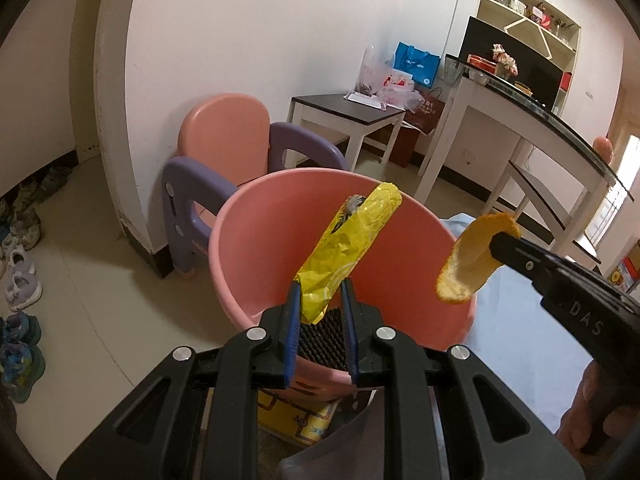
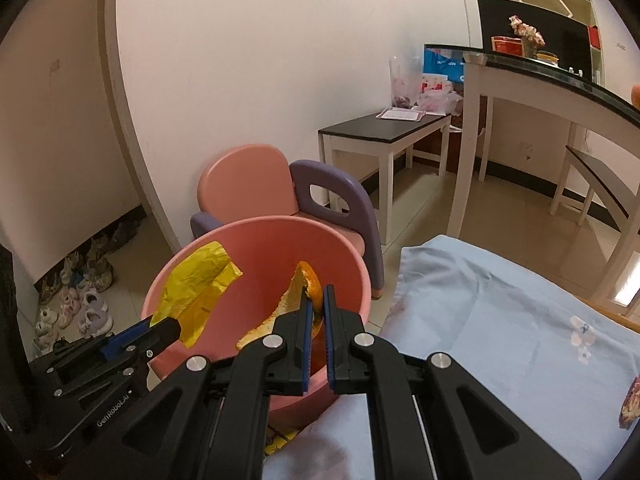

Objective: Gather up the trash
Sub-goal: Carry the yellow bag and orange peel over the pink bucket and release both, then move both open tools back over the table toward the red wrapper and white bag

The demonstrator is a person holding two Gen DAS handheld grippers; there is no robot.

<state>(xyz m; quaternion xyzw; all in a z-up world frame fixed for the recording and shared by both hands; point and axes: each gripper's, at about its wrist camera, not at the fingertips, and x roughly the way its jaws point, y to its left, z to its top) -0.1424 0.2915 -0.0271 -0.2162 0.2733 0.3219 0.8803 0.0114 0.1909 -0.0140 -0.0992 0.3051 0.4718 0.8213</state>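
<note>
Left tongs: black arms nearest the lens, angled down toward the bucket, blue pads clenched on the lower end of the yellow wrapper.
Yellow wrapper: crumpled, long axis running up and away from the pads, far end tilted right, hanging over the mouth of the pink bucket.
Right tongs: also angled down, clamped tight on the orange peel; a hand shows at the lower right of the left view.
Orange peel: curved strip, pinched near its upper end, pale inner side showing, the rest drooping down and to the left over the bucket's near-right rim.
Side by side: wrapper to the left, peel to the right, apart, neither touching the bucket.
Pink bucket: stands on the floor just beside the light blue cloth covering the worktop.
Child's chair: pink with purple arms, right behind the bucket.
Further off: dark-topped bench, glass-topped table, shoes along the wall.
</note>
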